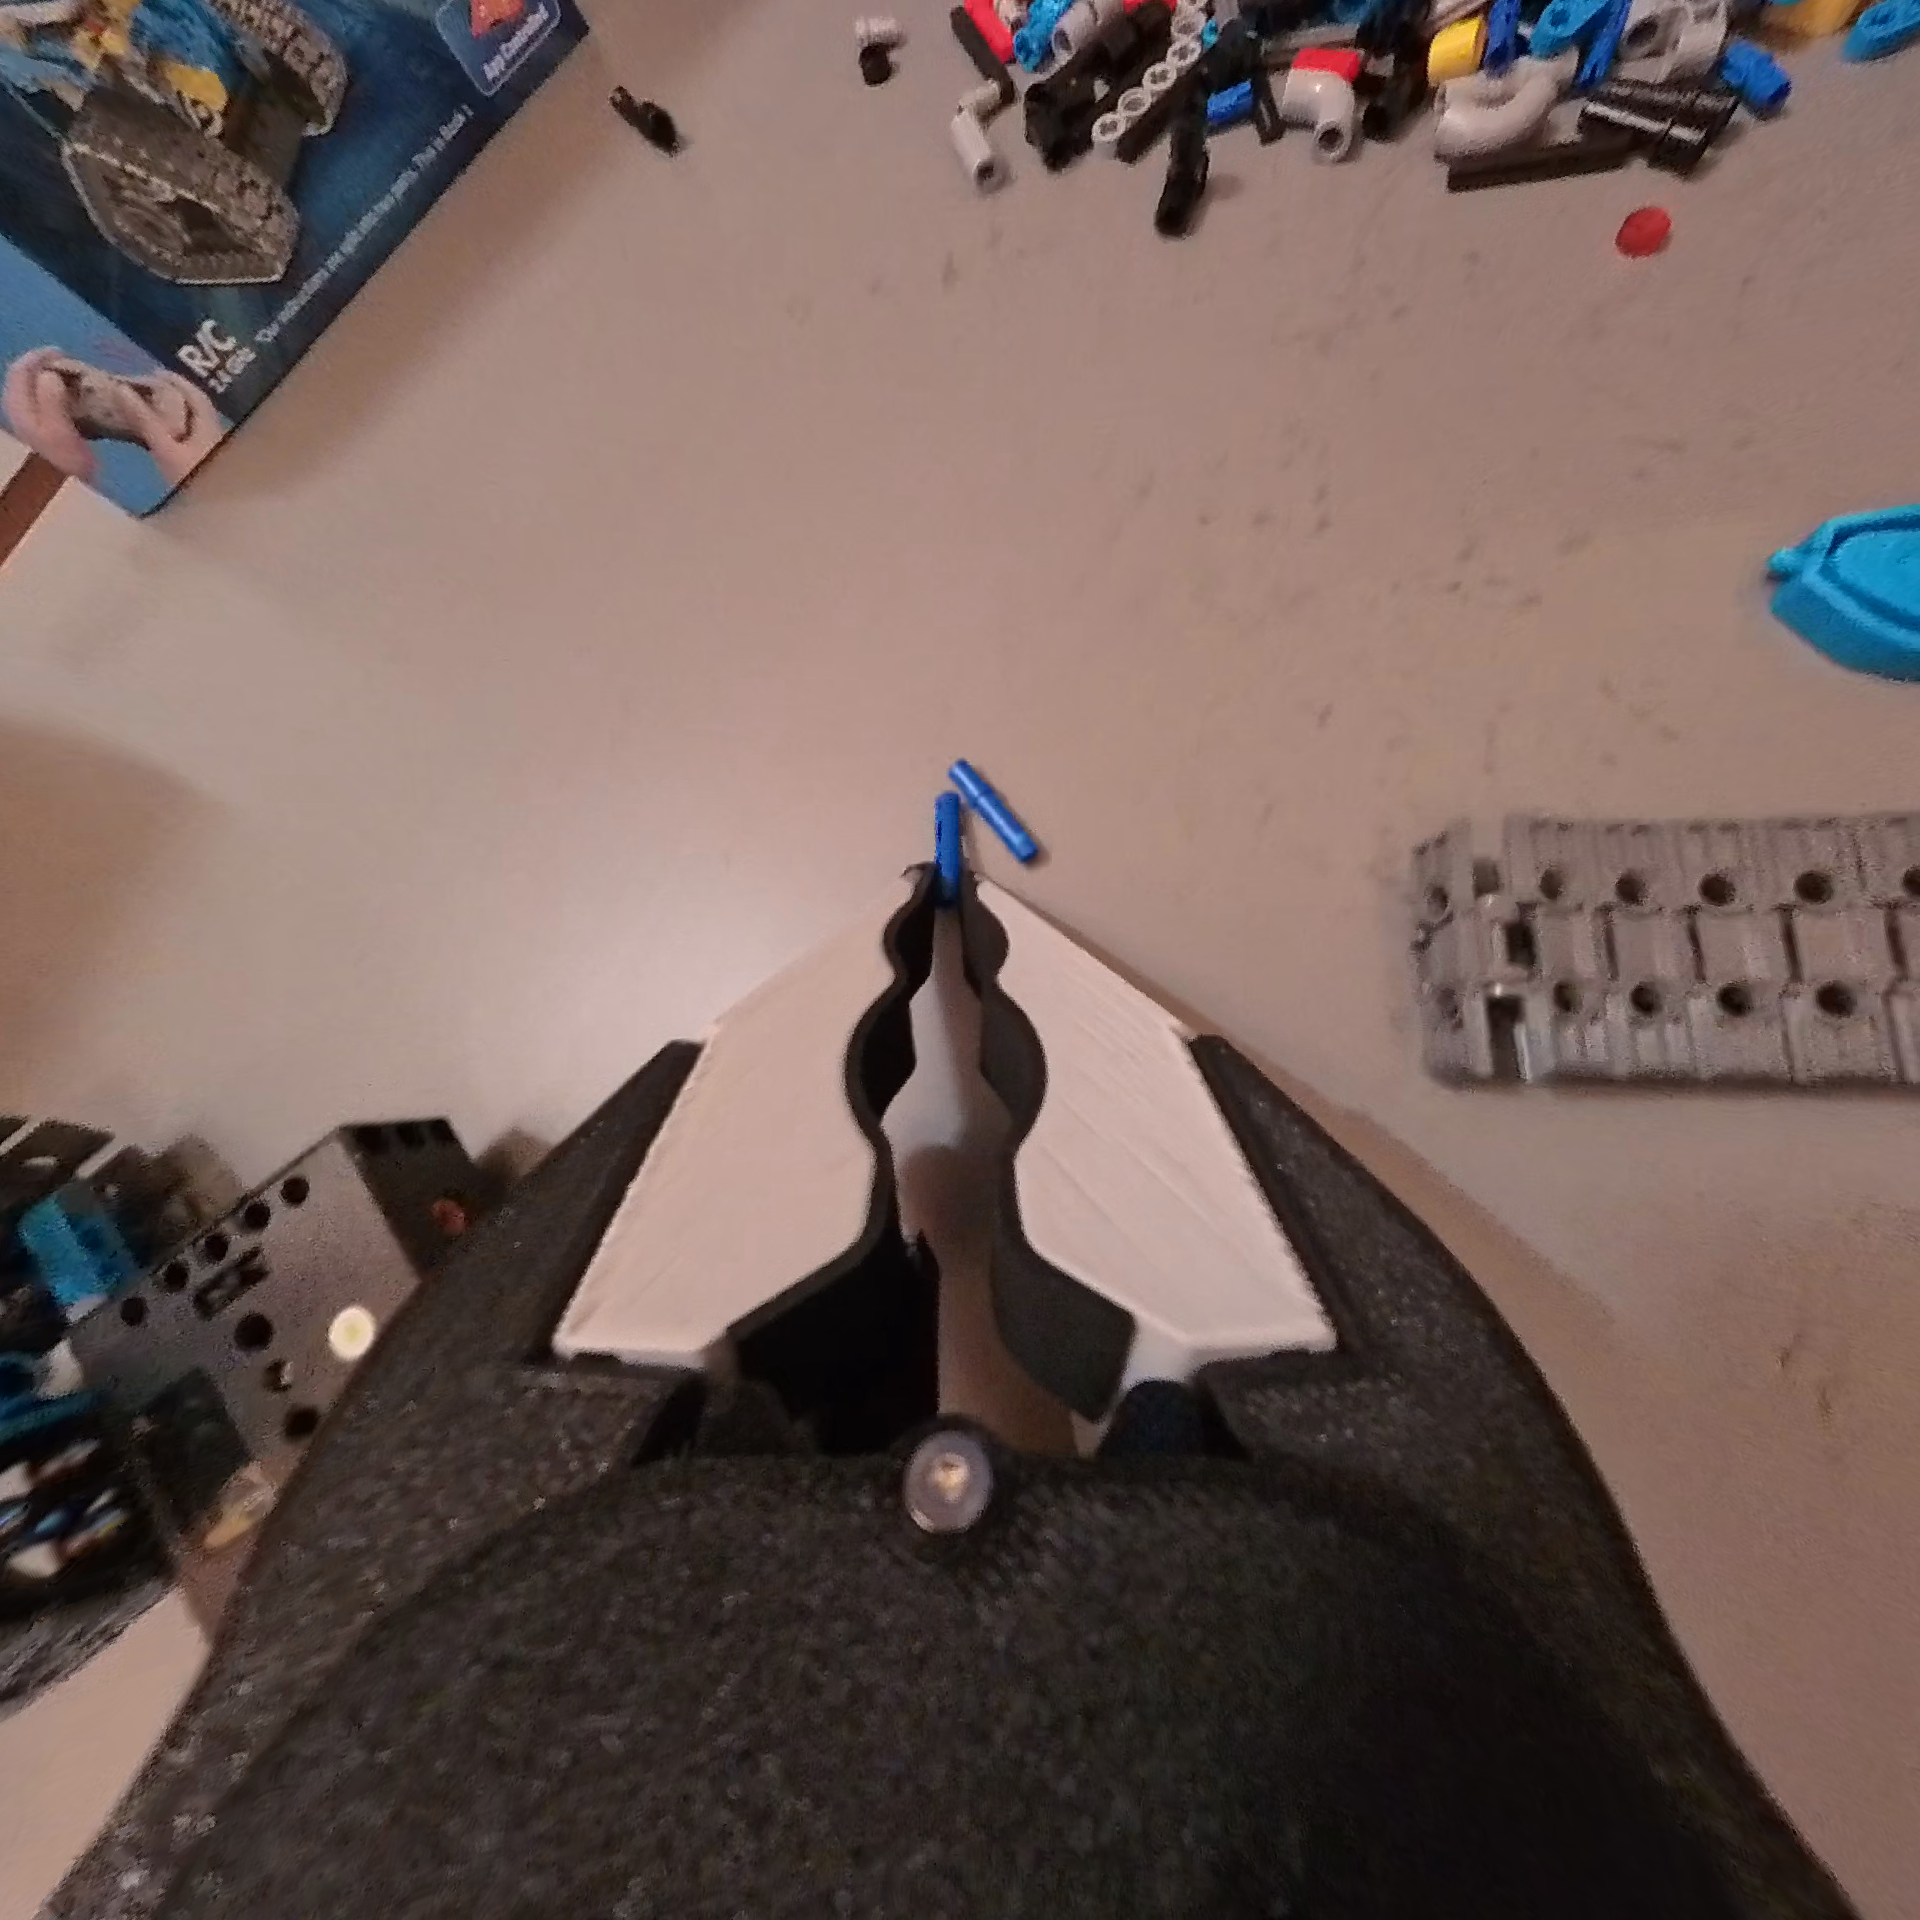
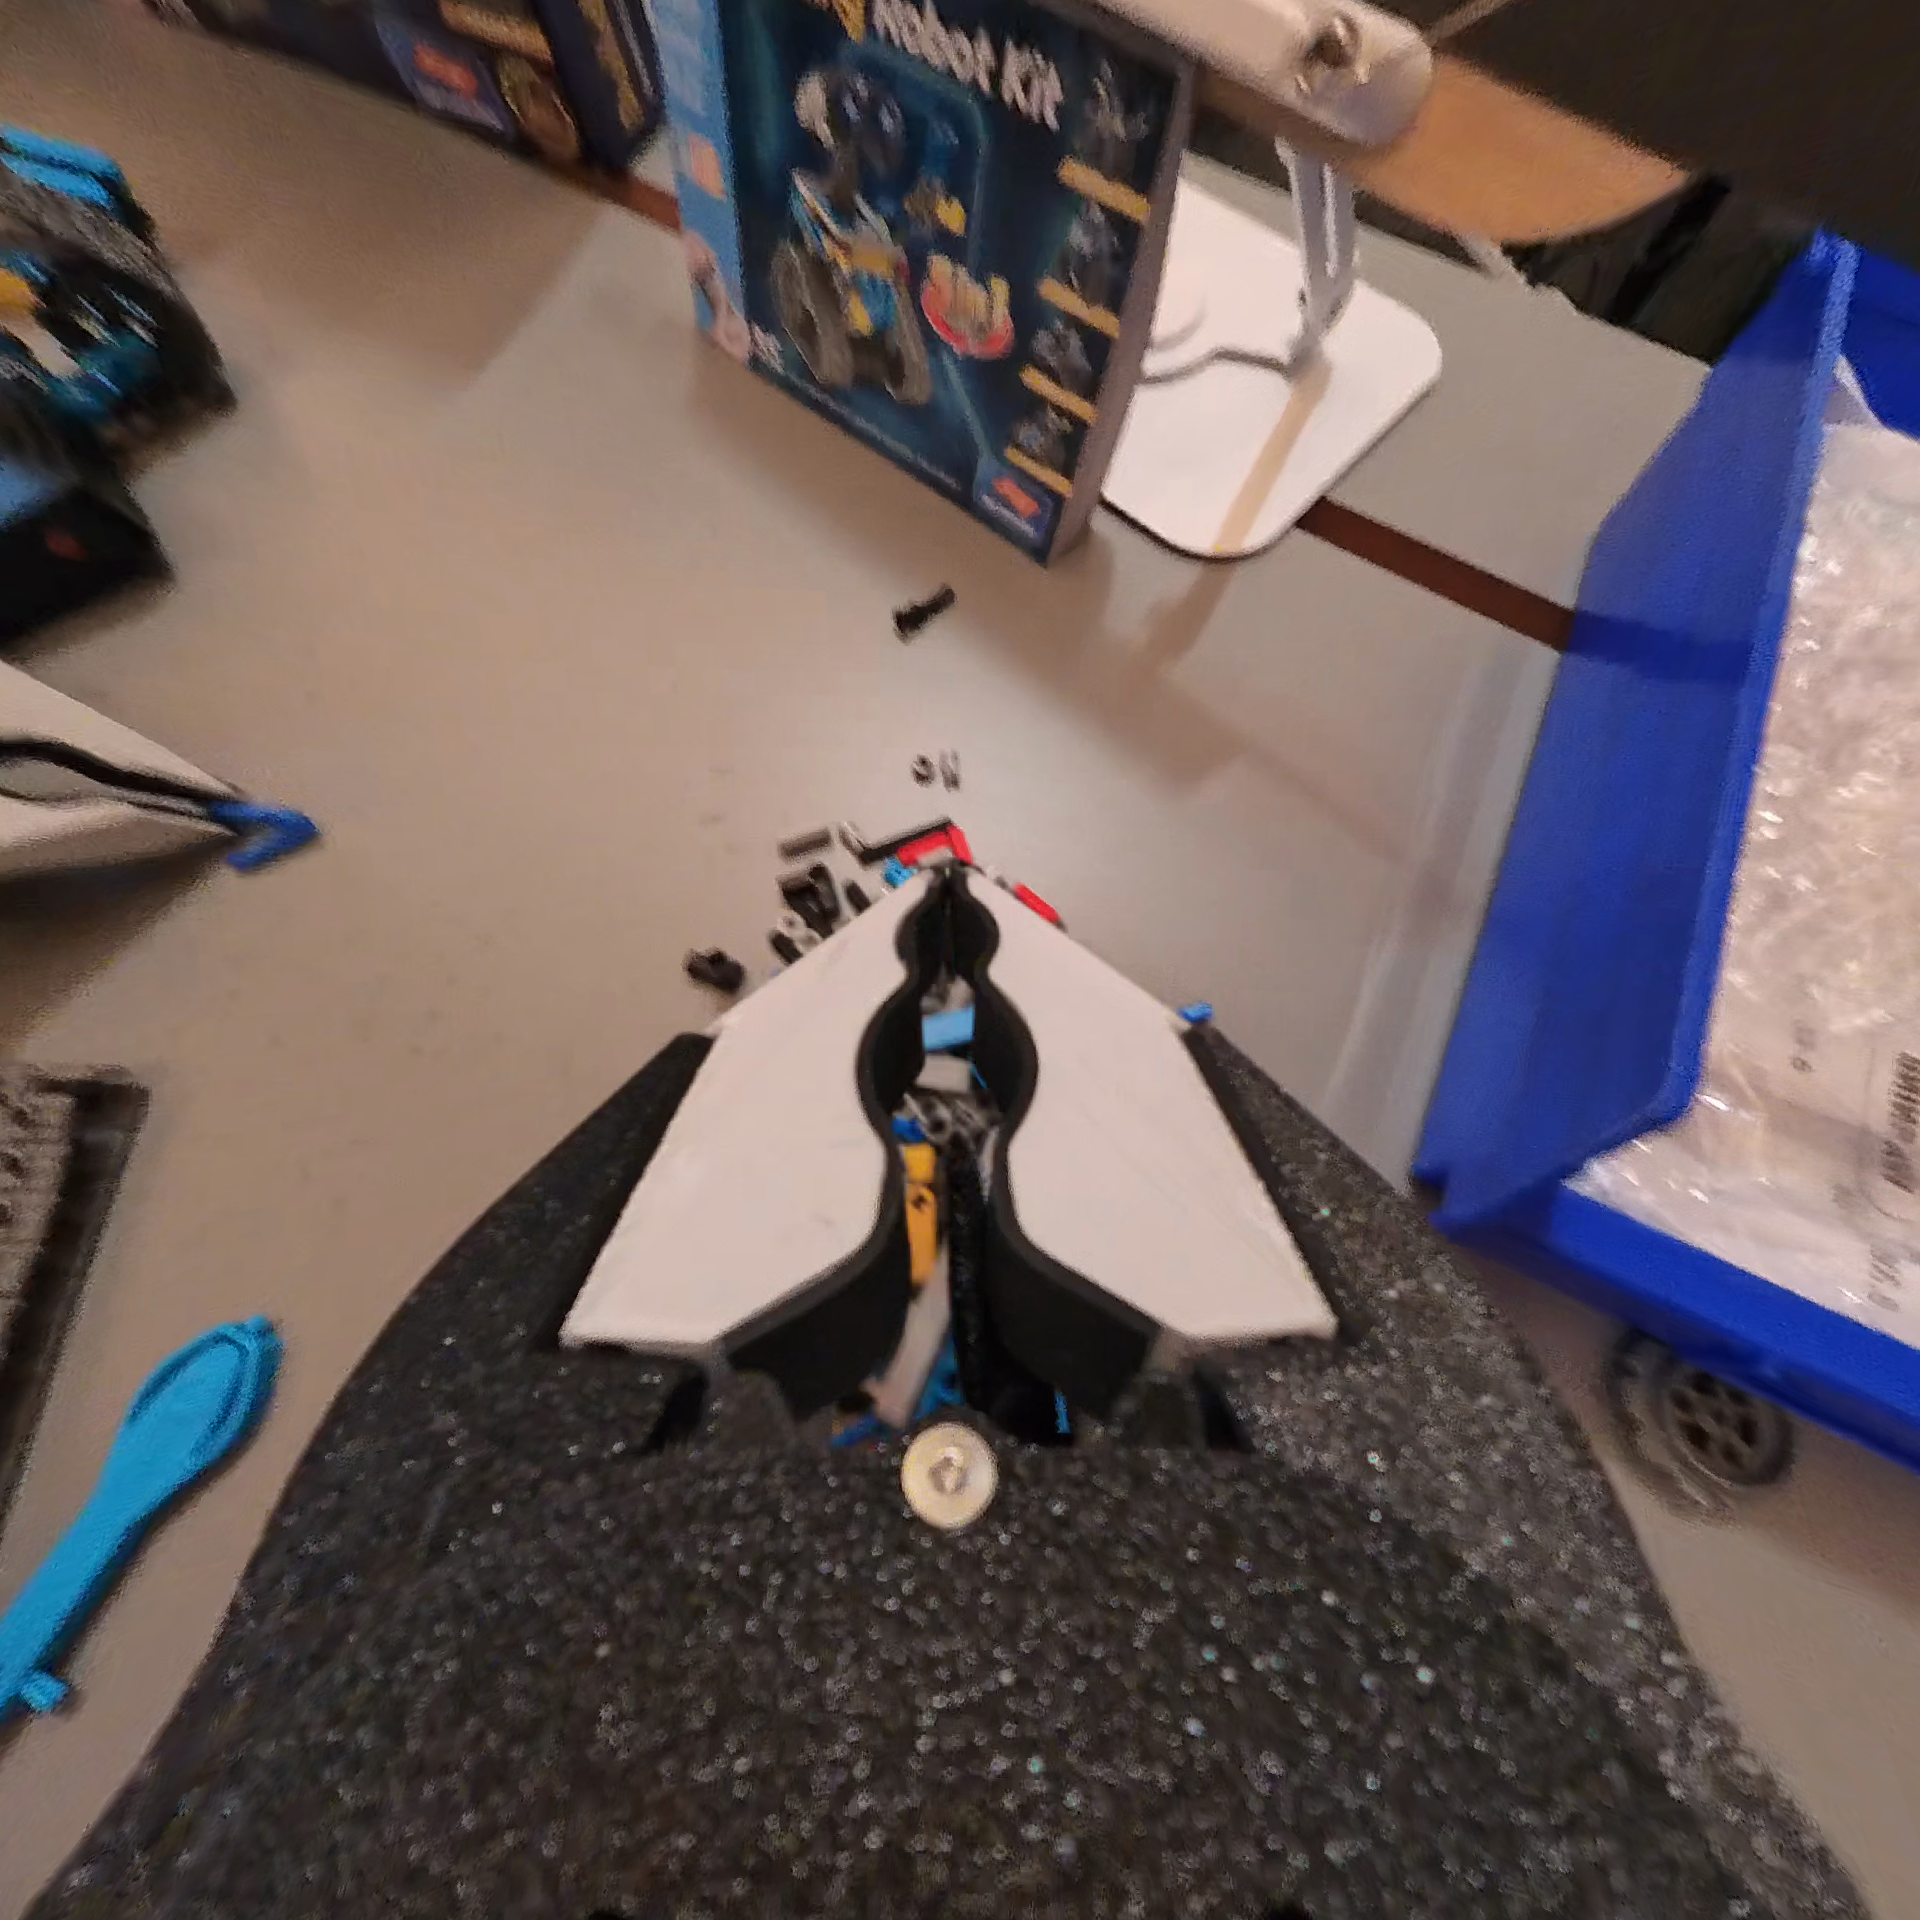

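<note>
My left gripper (image 1: 945,878) is shut on a small blue pin (image 1: 948,836) that sticks out past its tips, just above the beige table (image 1: 727,623). A second blue pin (image 1: 994,811) lies on the table right beside it. My right gripper (image 2: 948,881) is shut, its tips low over a pile of small black, grey, red and blue building pieces (image 2: 831,894). No piece shows between its tips. The left gripper also shows at the left edge of the right wrist view (image 2: 223,816) with the blue pin (image 2: 272,831).
A grey track strip (image 1: 1662,956) and a light-blue curved part (image 1: 1860,592) lie to the right. The piece pile (image 1: 1351,83), a red disc (image 1: 1643,231) and a kit box (image 1: 208,208) lie farther off. A blue bin (image 2: 1662,831) of plastic bags stands right; a black built block (image 1: 260,1278) is at left. Spacing between my two grippers at the tips: around 25 cm. The black built block (image 1: 260,1278) is closer to my left gripper, around 12 cm from its tips; the right tips are 35 cm off.
</note>
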Motion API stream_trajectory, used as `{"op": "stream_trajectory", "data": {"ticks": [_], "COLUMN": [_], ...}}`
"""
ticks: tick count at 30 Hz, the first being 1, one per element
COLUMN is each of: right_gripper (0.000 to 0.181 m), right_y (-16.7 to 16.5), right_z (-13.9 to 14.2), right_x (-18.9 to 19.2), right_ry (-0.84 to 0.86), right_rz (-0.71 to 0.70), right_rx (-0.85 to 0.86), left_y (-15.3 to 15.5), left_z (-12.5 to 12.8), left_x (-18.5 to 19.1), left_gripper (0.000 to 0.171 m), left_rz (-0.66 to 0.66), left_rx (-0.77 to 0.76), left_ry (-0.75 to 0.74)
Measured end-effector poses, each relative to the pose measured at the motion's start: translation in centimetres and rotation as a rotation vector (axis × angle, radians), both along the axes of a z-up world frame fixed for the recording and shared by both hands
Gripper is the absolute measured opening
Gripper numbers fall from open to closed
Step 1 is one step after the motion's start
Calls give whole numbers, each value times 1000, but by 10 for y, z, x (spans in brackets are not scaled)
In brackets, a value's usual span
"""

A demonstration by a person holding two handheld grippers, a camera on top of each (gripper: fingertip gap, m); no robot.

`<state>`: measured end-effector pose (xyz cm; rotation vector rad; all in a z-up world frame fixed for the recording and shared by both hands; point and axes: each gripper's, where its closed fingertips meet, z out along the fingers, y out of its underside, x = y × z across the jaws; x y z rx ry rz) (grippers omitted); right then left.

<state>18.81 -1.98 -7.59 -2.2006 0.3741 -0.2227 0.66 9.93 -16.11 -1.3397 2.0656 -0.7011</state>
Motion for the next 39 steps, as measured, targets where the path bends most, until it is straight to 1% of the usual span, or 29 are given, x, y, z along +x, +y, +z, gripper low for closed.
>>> {"op": "stream_trajectory", "data": {"ticks": [3,5,7,8,10,12,14,15,17,19,21,22,23,24,25,27,28,30,32,33,36,37,39], "right_gripper": [0,0,0,0,0,0,0,0,0,0,0,0,0,0,0,0,2,6,9,10,16,17,19], "right_y": [15,16,15,14,15,22,23,22,19,16,14,13,13,13,15,21,27,43,54,58,73,76,77], "right_z": [8,13,19,22,24,23,17,17,23,24,18,14,10,6,3,2,4,4,-8,-19,-50,-59,-76], "right_x": [-9,-8,-9,-10,-14,-35,-34,-28,-22,-17,-12,-10,-8,-9,-10,-19,-29,-66,-124,-144,-180,-186,-187], "right_ry": [-5,-25,-6,10,56,119,75,39,8,40,82,95,103,109,113,110,103,90,106,113,128,118,69], "right_rz": [11,0,7,10,26,132,111,79,50,33,14,9,4,6,14,44,93,277,537,606,698,718,733], "right_rx": [63,79,123,147,189,217,168,145,164,197,201,197,189,179,170,157,161,150,96,51,-75,-114,-183], "left_y": [-14,-25,-39,-42,-44,-48,-50,-59,-90,-113,-124,-127,-127,-125,-119,-95,-78,-41,-7,9,46,52,52], "left_z": [0,0,1,3,16,33,47,54,60,52,37,32,30,30,34,49,58,75,87,90,84,81,78], "left_x": [18,30,41,44,47,49,59,67,85,108,129,134,137,134,129,116,108,90,71,62,42,39,35], "left_gripper": [3,3,3,3,3,3,3,3,3,3,4,7,16,22,22,22,23,23,23,22,20,19,19], "left_rz": [-16,-39,-68,-79,-108,-151,-145,-165,-232,-253,-231,-218,-206,-205,-209,-187,-162,-88,-15,23,128,153,156], "left_rx": [14,17,4,25,58,10,-70,-120,-199,-203,-197,-218,-243,-263,-274,-273,-278,-306,-341,-337,-259,-247,-244], "left_ry": [13,35,49,43,5,-57,-91,-103,-95,-63,-22,1,17,25,18,-28,-55,-116,-196,-235,-302,-297,-280]}}
